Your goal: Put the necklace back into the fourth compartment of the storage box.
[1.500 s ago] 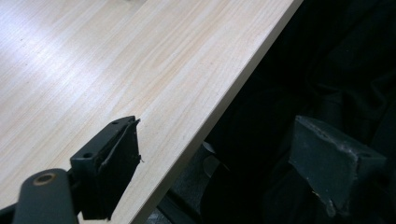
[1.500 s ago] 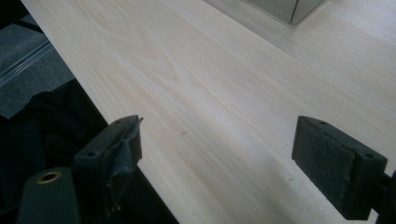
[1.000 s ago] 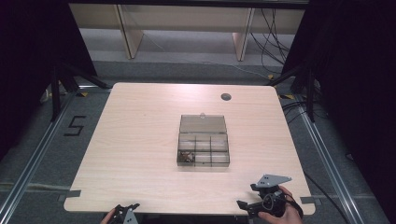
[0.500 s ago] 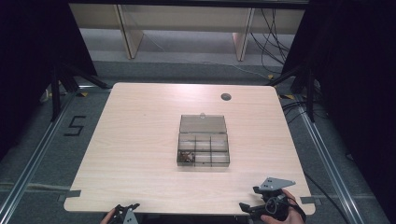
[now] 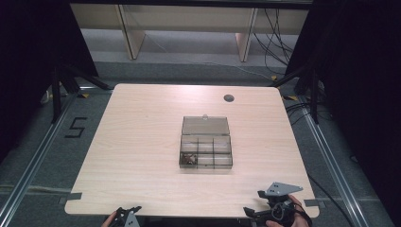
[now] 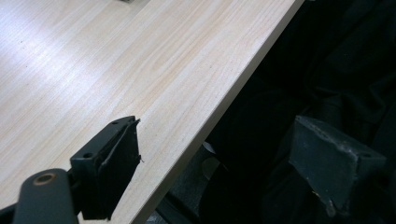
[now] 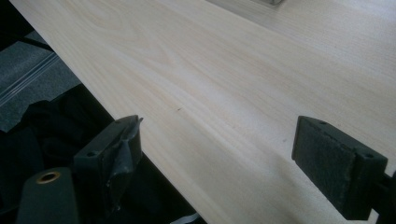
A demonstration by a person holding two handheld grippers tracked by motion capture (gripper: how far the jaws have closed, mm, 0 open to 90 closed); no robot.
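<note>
A clear plastic compartment box (image 5: pixel 206 149) sits in the middle of the light wooden table (image 5: pixel 142 142), its lid folded back flat. Small dark parts lie in its front left compartment. My left gripper (image 5: pixel 126 215) is at the table's front edge on the left, open and empty; in the left gripper view (image 6: pixel 224 163) its jaws straddle the table edge. My right gripper (image 5: pixel 265 205) is at the front edge on the right, held in a hand, with its grey plate on top. In the right gripper view (image 7: pixel 233 154) it stands open over bare wood.
A dark round grommet (image 5: pixel 229 98) is set into the table's far right. Metal rails (image 5: pixel 28 179) run along the floor on both sides, and a "5" marking (image 5: pixel 75 127) is on the floor at left. Cables (image 5: pixel 276 42) lie behind the table.
The right gripper has drawn back a little toward the front edge of the table. The left gripper and the box have stayed where they were.
</note>
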